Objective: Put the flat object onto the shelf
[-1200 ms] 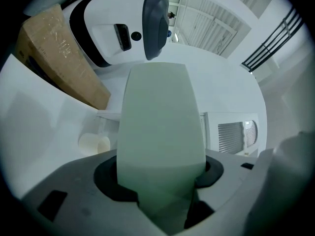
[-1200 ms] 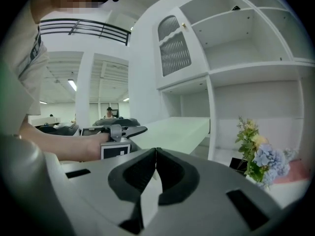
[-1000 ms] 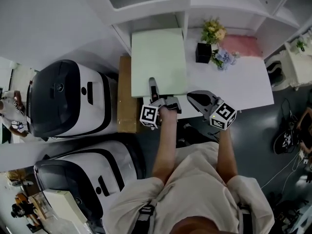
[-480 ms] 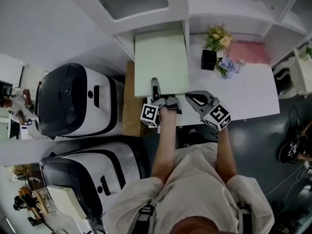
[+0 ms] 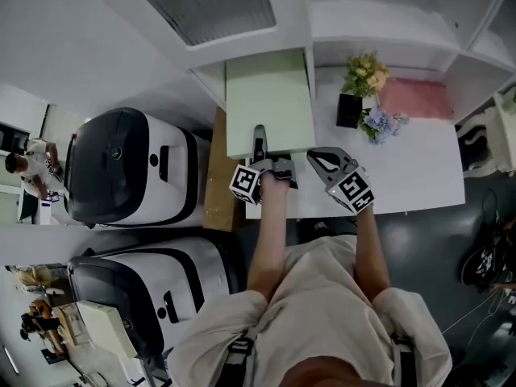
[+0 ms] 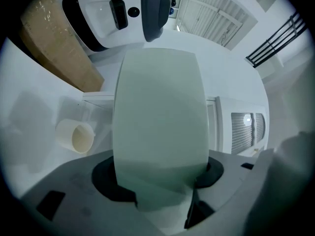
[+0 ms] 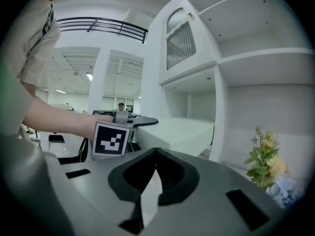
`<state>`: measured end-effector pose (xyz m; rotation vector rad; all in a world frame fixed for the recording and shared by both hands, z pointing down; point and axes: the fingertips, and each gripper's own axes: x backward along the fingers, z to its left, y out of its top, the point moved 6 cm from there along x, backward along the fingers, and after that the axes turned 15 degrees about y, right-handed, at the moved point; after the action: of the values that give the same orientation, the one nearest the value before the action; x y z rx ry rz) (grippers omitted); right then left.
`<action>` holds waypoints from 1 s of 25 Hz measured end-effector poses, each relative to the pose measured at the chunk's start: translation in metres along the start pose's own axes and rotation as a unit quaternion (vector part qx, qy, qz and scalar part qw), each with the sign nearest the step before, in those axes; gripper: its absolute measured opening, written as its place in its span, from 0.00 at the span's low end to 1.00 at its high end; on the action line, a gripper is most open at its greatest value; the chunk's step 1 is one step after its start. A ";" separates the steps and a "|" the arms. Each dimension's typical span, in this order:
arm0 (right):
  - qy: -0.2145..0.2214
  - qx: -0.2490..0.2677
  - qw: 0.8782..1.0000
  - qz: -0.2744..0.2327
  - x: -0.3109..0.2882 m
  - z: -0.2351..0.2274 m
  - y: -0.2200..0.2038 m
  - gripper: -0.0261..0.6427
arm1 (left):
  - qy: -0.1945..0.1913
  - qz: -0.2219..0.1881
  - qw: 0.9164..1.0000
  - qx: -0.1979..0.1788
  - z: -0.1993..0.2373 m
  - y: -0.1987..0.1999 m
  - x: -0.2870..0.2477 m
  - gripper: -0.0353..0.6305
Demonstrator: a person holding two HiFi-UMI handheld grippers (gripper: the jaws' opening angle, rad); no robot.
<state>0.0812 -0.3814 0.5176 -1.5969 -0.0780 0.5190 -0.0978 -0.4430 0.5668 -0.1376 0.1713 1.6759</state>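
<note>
Left gripper (image 5: 260, 138) clamped on the near edge of the pale green flat board (image 5: 268, 103), which is held roughly level over the left end of the white table (image 5: 419, 168) with its far edge at the white shelf's (image 5: 339, 22) lower left opening — right gripper (image 5: 322, 161) just to the right, jaws closed together on nothing.

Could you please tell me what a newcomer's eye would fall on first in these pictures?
The pale green board stands out first: the left gripper is shut on its near edge, and its far end lies at the white shelf. To its right on the desk stand flowers in a black pot. The right gripper is empty, jaws together.
</note>
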 end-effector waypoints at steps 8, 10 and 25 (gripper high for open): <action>-0.003 -0.030 0.999 -0.041 -0.007 -0.030 0.000 0.14 | 0.005 0.005 1.000 -0.005 -0.007 0.001 -0.029 0.45; -0.002 -0.032 0.998 -0.048 -0.010 -0.037 0.000 0.14 | 0.006 0.008 1.000 -0.006 -0.009 0.001 -0.036 0.45; 0.003 -0.034 0.998 -0.048 -0.036 -0.084 0.011 0.14 | 0.009 0.027 1.000 -0.011 -0.022 0.007 -0.087 0.45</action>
<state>0.0768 -0.4732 0.5173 -1.6514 -0.1684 0.4408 -0.0953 -0.5333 0.5619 -0.1669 0.1711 1.7312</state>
